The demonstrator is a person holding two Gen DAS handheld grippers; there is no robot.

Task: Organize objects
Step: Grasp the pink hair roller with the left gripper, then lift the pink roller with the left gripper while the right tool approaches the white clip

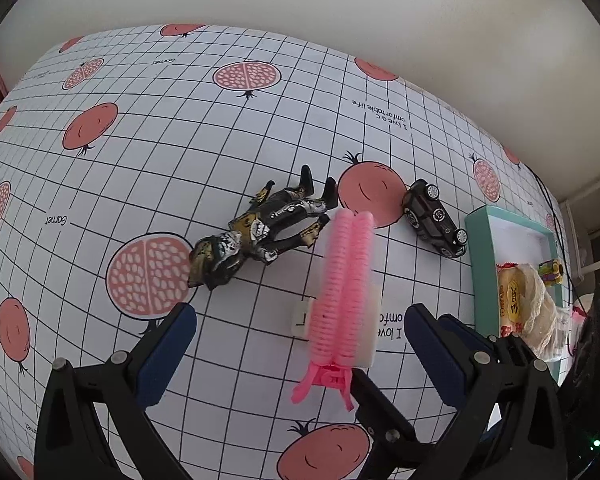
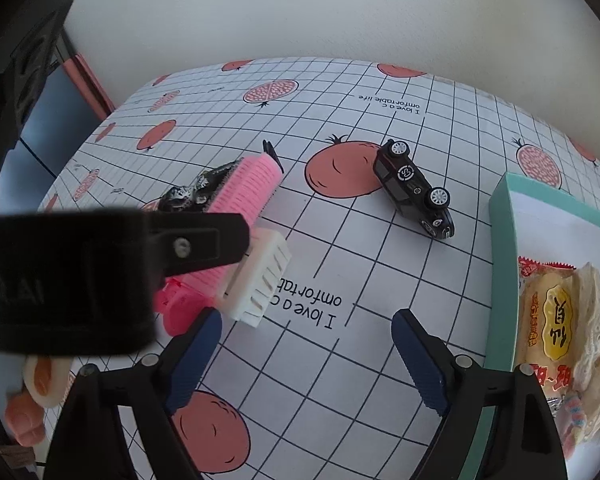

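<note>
A pink hair-roller clip (image 1: 342,292) lies on a white slotted block (image 1: 370,320) on the pomegranate-print tablecloth (image 1: 180,160). My left gripper (image 1: 300,336) is open, its blue-padded fingers on either side of the clip. Beyond lie a black and gold toy figure (image 1: 260,232) and a black toy car (image 1: 434,218) on its side. In the right wrist view my right gripper (image 2: 306,340) is open and empty above the cloth, with the clip (image 2: 240,200), white block (image 2: 260,280) and car (image 2: 414,190) ahead. The left gripper's body (image 2: 80,272) hides part of the clip.
A teal-rimmed box (image 2: 500,260) at the right holds a snack packet (image 2: 552,320) and lace cloth (image 2: 596,320); it also shows in the left wrist view (image 1: 476,264). Peach and white toy pieces (image 2: 36,392) lie at the lower left. A wall runs behind the table.
</note>
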